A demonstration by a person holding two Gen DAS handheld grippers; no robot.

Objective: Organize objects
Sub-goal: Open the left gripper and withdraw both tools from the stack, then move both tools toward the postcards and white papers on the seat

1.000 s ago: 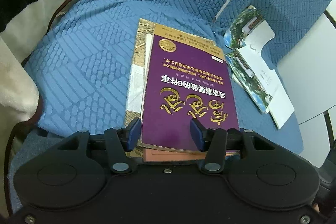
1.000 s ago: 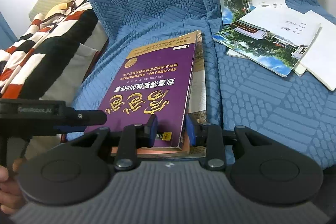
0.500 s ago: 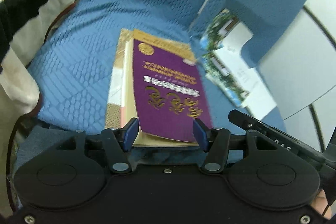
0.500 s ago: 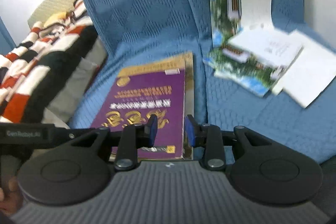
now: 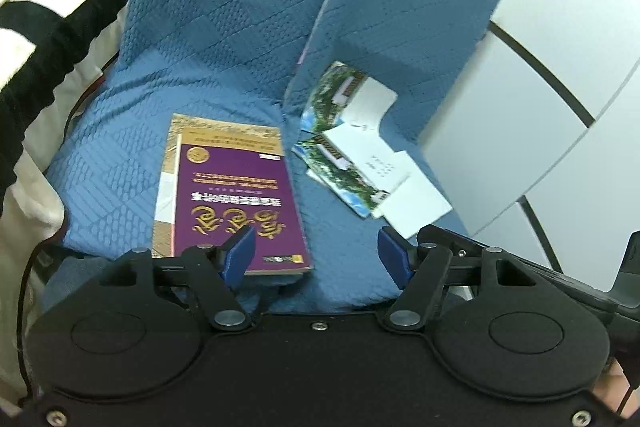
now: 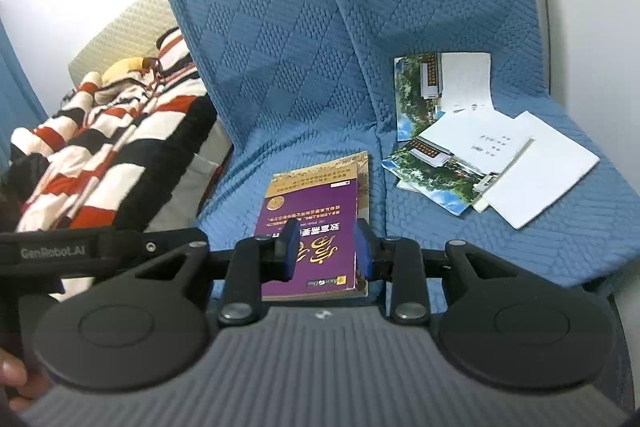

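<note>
From here both feeds look evenly lit and fairly dim, with soft shadows. On my left wrist view the white wall [image 5: 568,7] at 2 o'clock is blown out and edges smear with motion. The right view's blue cover [image 6: 320,47] stays sharp; its straight lines bow toward the rim.

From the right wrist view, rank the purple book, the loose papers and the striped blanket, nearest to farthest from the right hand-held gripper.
1. Purple book: just ahead of the right hand-held gripper, lying on the seat.
2. Loose papers: farther, ahead to the right.
3. Striped blanket: far left; too close to the papers to rank firmly.
</note>
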